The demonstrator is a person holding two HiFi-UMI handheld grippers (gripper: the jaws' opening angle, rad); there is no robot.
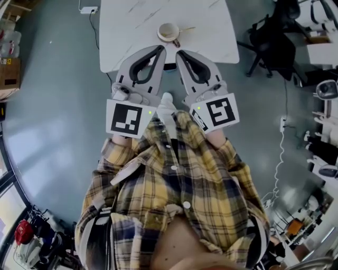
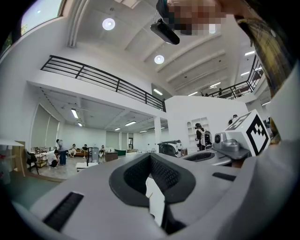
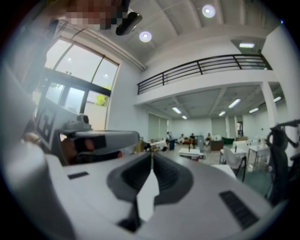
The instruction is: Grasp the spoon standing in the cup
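The spoon [image 1: 186, 29] stood in the cup [image 1: 168, 31], its thin handle seemingly leaning out to the right over the rim. The cup sat near the front edge of the white table [image 1: 127, 31], and nothing touched either one. The left gripper [image 1: 159, 50] and the right gripper [image 1: 180, 53] were held level, side by side, ahead of the person's plaid shirt [image 1: 174, 174]. Both were clenched on nothing, with their tips over the table's near edge and aimed toward the cup. That pose read as an approach, and the jaws would need to part before any grasp. Only bare tabletop lay between the tips and the cup, so nothing appeared to bar the way. A black office chair [image 1: 269, 37] to the right, a power strip [image 1: 88, 9] beyond the far corner and a cardboard box [image 1: 8, 76] at the left all stood well apart.
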